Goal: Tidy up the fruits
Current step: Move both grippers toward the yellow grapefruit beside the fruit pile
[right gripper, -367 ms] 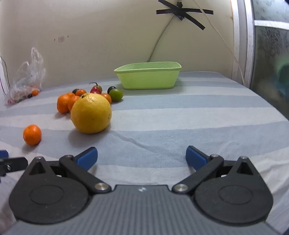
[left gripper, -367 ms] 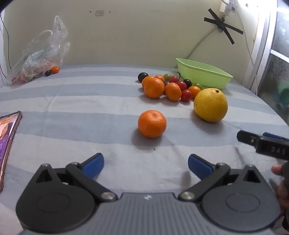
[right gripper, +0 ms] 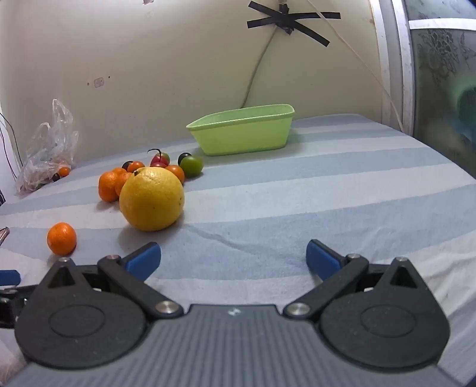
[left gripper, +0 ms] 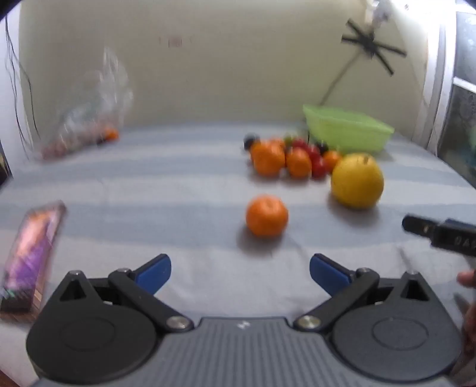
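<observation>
On the striped bed (right gripper: 297, 184), a lone mandarin (left gripper: 267, 215) lies at twelve o'clock of the left gripper (left gripper: 240, 269), whose fingers are spread wide and empty. Right gripper (right gripper: 233, 257), likewise spread, has the yellow citrus (right gripper: 151, 199) at eleven o'clock, green basin (right gripper: 244, 134) beyond.

A clear plastic bag (right gripper: 47, 151) is slumping against the wall at nine o'clock. A phone (left gripper: 29, 256) is lying flat on the striped sheet (right gripper: 327, 184). Black tape (right gripper: 290, 22) is crossing at twelve.
</observation>
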A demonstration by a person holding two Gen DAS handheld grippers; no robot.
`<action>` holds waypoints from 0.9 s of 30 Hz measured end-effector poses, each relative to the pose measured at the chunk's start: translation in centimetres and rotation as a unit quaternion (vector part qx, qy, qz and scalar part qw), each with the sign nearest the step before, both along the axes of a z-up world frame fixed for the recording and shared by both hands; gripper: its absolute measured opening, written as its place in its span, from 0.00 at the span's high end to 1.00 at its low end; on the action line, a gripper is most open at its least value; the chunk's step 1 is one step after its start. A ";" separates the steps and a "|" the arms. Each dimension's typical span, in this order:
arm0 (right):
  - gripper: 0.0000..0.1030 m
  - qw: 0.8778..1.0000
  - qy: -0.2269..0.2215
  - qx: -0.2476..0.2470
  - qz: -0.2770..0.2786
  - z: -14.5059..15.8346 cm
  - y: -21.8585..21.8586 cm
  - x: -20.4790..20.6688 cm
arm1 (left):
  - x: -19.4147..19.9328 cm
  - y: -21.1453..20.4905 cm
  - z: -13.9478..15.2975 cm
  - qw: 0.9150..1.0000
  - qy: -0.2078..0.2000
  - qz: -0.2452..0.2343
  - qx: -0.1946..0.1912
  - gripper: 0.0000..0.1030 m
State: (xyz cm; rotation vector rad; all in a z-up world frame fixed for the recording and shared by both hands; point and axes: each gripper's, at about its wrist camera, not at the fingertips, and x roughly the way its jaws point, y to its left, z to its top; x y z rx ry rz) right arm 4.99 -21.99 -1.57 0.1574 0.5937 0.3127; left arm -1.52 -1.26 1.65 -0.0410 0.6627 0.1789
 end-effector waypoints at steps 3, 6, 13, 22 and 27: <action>0.00 1.000 -0.001 0.003 0.000 -0.1 -0.1 -0.1 | -0.3 -0.3 1.4 0.999 -0.025 -0.003 0.035 0.00; 0.00 1.000 -0.002 0.001 0.000 0.0 0.0 -0.2 | 0.4 1.2 2.0 0.999 -0.024 0.025 0.030 0.00; 0.00 1.000 -0.005 0.019 0.003 0.0 -0.5 -0.5 | 0.7 3.4 1.1 0.997 -0.009 0.072 0.006 0.00; 0.00 1.000 -0.004 0.015 0.004 0.0 -0.4 -0.4 | 0.7 4.3 1.0 0.997 0.003 0.082 0.004 0.00; 0.00 1.000 -0.004 0.014 0.003 0.0 -0.4 -0.4 | 0.9 4.9 0.9 0.996 0.009 0.094 0.003 0.00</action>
